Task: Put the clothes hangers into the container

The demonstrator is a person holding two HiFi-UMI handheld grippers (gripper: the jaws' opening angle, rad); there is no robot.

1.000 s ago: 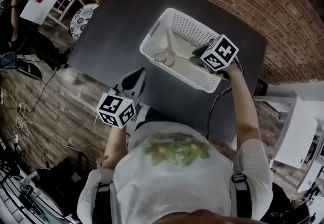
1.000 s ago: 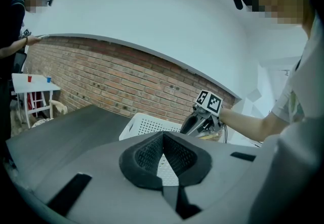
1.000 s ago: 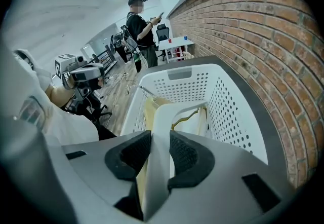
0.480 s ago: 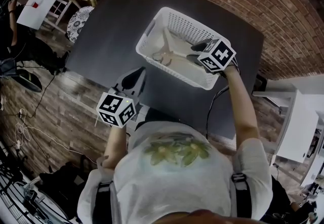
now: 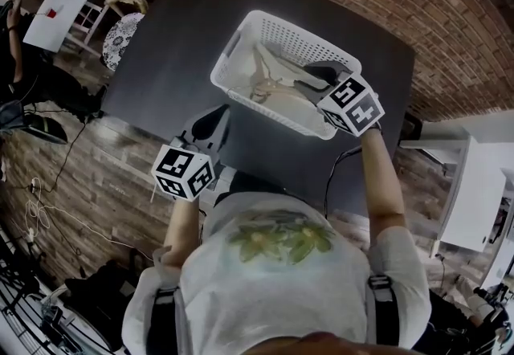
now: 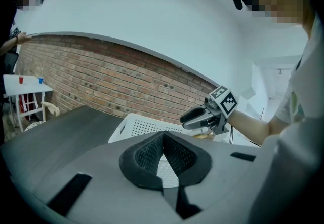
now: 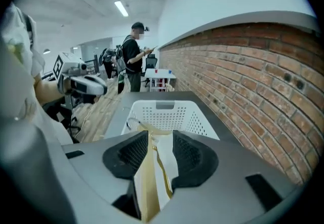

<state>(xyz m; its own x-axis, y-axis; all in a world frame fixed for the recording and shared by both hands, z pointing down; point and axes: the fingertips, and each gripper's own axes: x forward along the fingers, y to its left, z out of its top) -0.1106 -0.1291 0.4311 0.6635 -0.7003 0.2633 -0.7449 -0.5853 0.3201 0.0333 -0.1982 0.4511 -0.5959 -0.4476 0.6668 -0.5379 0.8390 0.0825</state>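
- At the tabletop's (image 5: 173,36) near edge, the left gripper (image 5: 210,124) hovers, its jaw tips together on nothing.
- Farther right, the right gripper (image 5: 312,79) has just been opening; its jaws are apart and press nothing.
- The wooden hangers (image 5: 277,92) show through its gap and lie inside the white basket (image 5: 241,40).

Your head camera looked steeply down onto the desk (image 5: 169,40) and the white basket (image 5: 297,42), both well below you. The camera on your left hand-held gripper (image 6: 163,138) sat right behind its jaws and faced almost level across the desk toward the brick wall (image 6: 91,73). The one on your right hand-held gripper (image 7: 160,136) tipped down into the basket, close to it. All three views shared the basket, and each gripper view caught the other hand-held gripper.
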